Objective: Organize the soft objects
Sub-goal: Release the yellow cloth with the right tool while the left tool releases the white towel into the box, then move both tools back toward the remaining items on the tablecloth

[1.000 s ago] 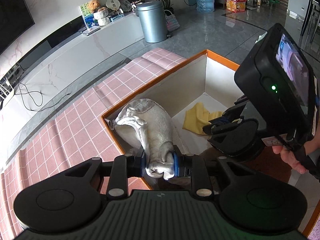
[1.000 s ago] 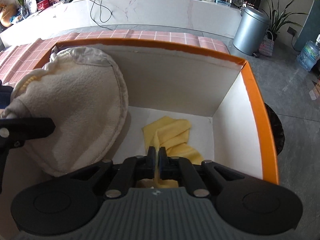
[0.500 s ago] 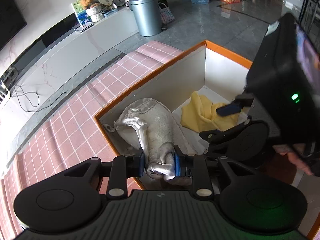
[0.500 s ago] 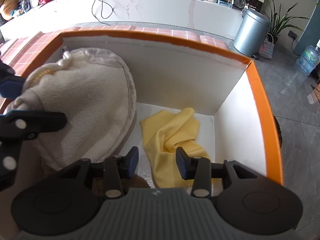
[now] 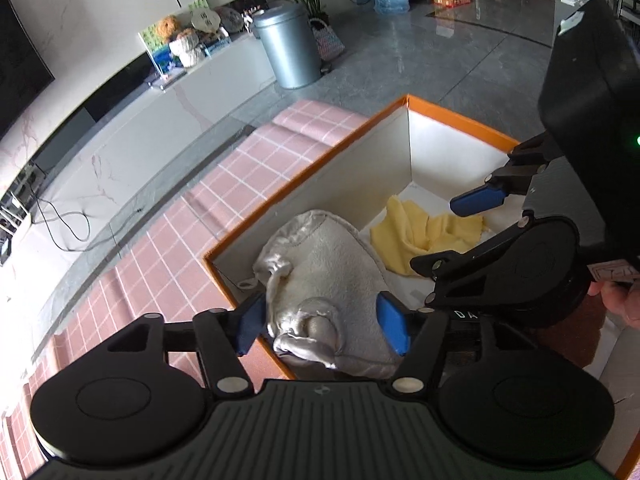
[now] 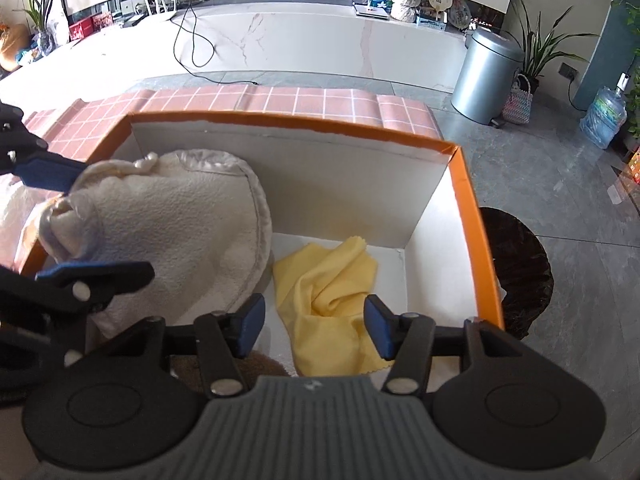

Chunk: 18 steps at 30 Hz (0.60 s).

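Observation:
A white fleece pouch with silvery satin trim point(image 5: 332, 276) lies in the left part of an orange-rimmed white box point(image 5: 304, 172). It also shows in the right wrist view point(image 6: 180, 228). My left gripper point(image 5: 322, 326) is open, its blue pads on either side of the pouch's bunched end, not pressing it. A yellow cloth point(image 6: 332, 304) lies crumpled on the box floor; it also shows in the left wrist view point(image 5: 424, 232). My right gripper point(image 6: 314, 328) is open and empty just above the yellow cloth.
The box point(image 6: 468, 208) sits on a pink checked cloth point(image 5: 168, 240). A dark round stool point(image 6: 520, 276) stands to the box's right. A grey bin point(image 6: 484, 76), a water bottle point(image 6: 604, 120) and a white low cabinet point(image 6: 300, 40) stand beyond on the grey floor.
My left gripper has opened and let go of the white pouch, which rests in the box. My right gripper has let go of the yellow cloth, opened wide and drawn back above it.

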### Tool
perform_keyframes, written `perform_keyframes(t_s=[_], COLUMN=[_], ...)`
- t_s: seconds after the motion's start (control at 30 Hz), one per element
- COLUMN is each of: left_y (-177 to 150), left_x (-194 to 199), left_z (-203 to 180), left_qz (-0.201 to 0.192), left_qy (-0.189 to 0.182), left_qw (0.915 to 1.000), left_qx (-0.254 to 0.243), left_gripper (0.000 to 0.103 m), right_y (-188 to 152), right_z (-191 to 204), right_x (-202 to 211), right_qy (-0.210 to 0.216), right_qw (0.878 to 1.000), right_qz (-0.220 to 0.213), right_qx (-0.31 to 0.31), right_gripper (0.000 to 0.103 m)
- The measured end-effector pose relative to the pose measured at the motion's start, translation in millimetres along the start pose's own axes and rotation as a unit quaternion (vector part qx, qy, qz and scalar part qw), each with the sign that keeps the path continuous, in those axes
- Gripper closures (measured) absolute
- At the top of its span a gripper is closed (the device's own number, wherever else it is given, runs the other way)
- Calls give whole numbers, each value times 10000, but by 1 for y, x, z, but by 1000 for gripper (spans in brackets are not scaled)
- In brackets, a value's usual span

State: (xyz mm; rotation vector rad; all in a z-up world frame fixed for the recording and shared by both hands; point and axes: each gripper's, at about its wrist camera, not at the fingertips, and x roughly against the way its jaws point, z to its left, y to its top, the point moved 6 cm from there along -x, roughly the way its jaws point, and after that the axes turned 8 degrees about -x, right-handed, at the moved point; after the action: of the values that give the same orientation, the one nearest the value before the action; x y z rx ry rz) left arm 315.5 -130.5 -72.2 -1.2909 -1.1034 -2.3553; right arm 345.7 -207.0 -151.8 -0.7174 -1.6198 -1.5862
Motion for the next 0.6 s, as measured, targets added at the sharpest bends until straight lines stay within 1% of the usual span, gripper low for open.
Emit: perform_keyframes(t_s=[0.1, 0.17, 0.23, 0.3, 0.33, 0.37, 0.47, 0.5, 0.53, 0.57, 0.6], left_y=[1, 0, -1, -4, -6, -8, -16, -19, -22, -26, -30], left_x=[13, 23, 33, 41, 44, 47, 53, 53, 53, 52, 51], left_z=[4, 8, 14, 21, 25, 28, 39, 43, 47, 50, 53], left_qz=[-149, -253, -382, -456, -497, -531, -615, -624, -622, -616, -612], left_qy=[55, 91, 172, 239, 243, 253, 368, 392, 388, 358, 332], left_qw=[9999, 9996, 9988, 9976, 9968, 9960, 9927, 9917, 9907, 9900, 9893], left_qx=[22, 114, 261, 473, 574, 674, 968, 1054, 1146, 1218, 1284], left_gripper=[25, 25, 31, 35, 38, 39, 43, 44, 45, 45, 47], right_y=[-4, -4, -3, 1, 4, 8, 20, 23, 27, 28, 29], right_z=[2, 4, 7, 13, 17, 23, 38, 43, 48, 53, 58], right_x=[8, 14, 23, 33, 38, 42, 47, 45, 41, 36, 30], right_qy=[10, 100, 271, 481, 575, 658, 779, 835, 918, 963, 991], right_qw=[10000, 9998, 9992, 9976, 9965, 9953, 9927, 9920, 9917, 9920, 9924], right_qz=[-79, -166, -300, -494, -604, -714, -924, -942, -899, -817, -724], right_qx=[22, 19, -16, -55, -65, -64, 4, 19, 31, 40, 49], right_gripper=[48, 48, 49, 49, 52, 57, 57, 57, 59, 63, 64])
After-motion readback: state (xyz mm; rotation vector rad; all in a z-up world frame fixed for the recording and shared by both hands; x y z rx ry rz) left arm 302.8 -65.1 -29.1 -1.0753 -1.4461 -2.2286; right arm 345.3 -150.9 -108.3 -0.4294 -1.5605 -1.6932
